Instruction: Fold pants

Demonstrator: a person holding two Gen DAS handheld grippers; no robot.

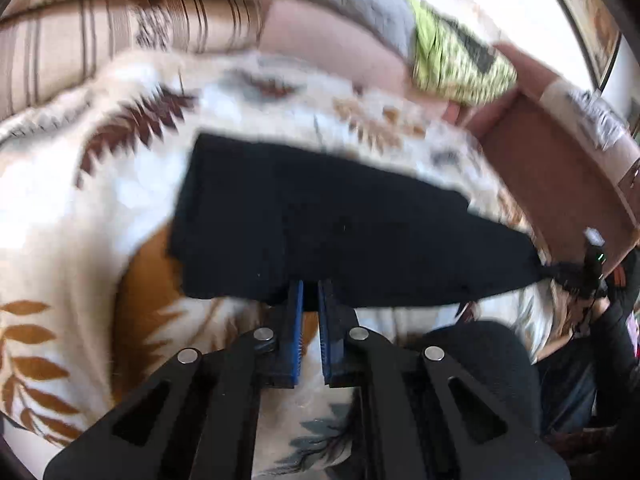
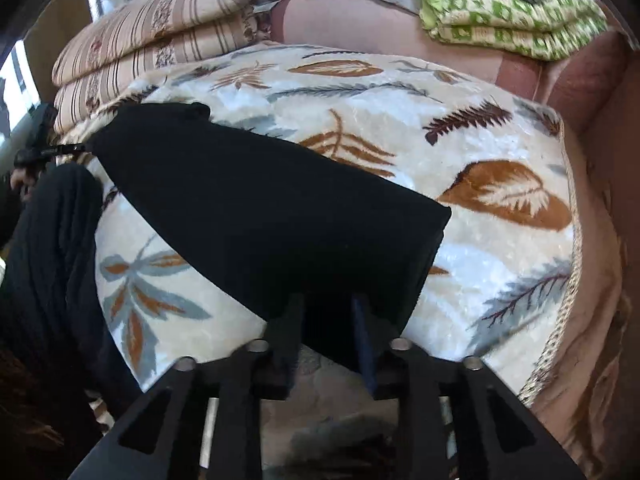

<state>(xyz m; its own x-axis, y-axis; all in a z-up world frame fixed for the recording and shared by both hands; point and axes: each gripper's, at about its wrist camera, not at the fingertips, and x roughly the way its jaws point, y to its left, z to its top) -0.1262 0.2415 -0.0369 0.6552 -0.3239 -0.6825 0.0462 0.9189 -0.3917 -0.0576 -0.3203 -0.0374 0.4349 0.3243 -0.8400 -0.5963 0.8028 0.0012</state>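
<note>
Two tools at work on one garment: black pants (image 2: 256,200), already folded into a long narrow band, lying flat on a leaf-patterned blanket (image 2: 500,152) over a couch. Left tool (image 1: 310,292) at the near edge of the cloth, blue pads (image 1: 297,320) drawn almost together with a fold of black fabric pinched between the tips; judged closed on the pants. Right tool (image 2: 328,308) at the near end of the band on its side, jaws standing moderately apart with black cloth lying between them; pads not seen pressing, so judged not gripping at this instant. Left-wrist view blurred by motion; fine detail of the hem not readable. Striped cushions (image 2: 160,40) stacked at far left, green patterned blanket (image 2: 500,16) at far right, both well apart from the work. Dark-sleeved arm (image 2: 48,260) at near left in the right-wrist view. Step in hand, as a judgement: taking hold of the near edge at two points ahead of a further fold. Next move calls for the right tool to close firmly on the cloth, then both ends lifted together and carried evenly toward the far edge, keeping layers aligned and the blanket beneath uncaught.
</note>
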